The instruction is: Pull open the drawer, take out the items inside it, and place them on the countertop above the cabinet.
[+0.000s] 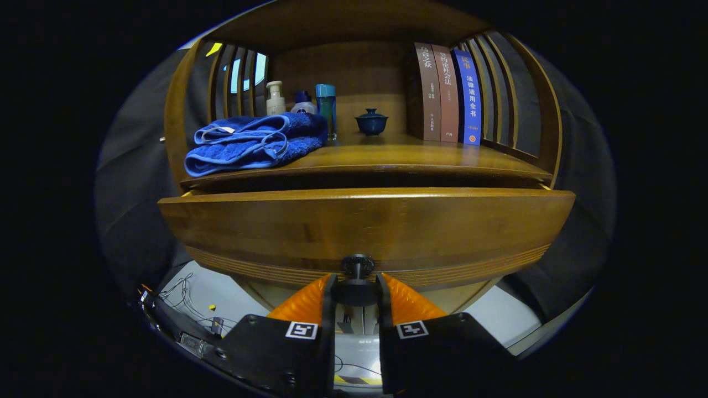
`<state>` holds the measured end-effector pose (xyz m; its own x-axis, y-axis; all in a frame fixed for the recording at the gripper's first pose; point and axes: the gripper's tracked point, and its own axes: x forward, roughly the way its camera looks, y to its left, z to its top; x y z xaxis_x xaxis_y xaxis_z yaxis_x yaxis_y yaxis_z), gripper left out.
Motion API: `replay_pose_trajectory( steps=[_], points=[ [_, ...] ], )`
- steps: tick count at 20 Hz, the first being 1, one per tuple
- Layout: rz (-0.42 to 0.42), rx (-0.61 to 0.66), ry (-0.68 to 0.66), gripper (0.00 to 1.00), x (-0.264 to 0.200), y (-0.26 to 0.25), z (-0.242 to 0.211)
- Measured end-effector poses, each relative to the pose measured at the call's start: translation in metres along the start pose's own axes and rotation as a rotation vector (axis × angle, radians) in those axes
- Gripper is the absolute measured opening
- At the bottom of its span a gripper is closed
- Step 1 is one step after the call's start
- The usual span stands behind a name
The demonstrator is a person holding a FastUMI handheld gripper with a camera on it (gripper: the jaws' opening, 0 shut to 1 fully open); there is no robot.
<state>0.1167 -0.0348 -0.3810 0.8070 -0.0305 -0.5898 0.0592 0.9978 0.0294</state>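
1. Gripper view: the tool point(357, 287) sits at 6 o'clock, its two orange fingers point(307, 301) closed in on the dark knob point(357, 265) of the drawer point(365, 226), one finger on each side of the knob's base.
2. The jaws stand narrowly apart, with the knob filling the gap; both fingers appear to press on it.
3. The drawer front spreads across the middle, just beyond the fingers, and stands pulled out a little from the cabinet: a dark gap runs between its top edge and the table point(420, 157) above.
4. The drawer's inside is hidden from here, so I cannot tell what lies in it.
5. On the table, at 10 o'clock, a folded blue towel point(251, 143) lies at the front edge.
6. Behind the towel stand a cream pump bottle point(275, 99), a small dark-capped bottle point(302, 102) and a tall teal bottle point(326, 108), close together.
7. At 12 o'clock a dark blue lidded cup point(371, 121) stands alone, apart from the bottles.
8. At 1 o'clock three books point(448, 94) stand upright side by side, two brown and one blue, against the slatted side.
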Motion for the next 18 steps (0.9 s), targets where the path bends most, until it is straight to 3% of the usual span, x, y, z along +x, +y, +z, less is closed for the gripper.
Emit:
replay_pose_trajectory(
  steps=[18],
  points=[
    [-0.002, -0.004, 0.066, 0.37, -0.079, 0.0, -0.041]
  ],
)
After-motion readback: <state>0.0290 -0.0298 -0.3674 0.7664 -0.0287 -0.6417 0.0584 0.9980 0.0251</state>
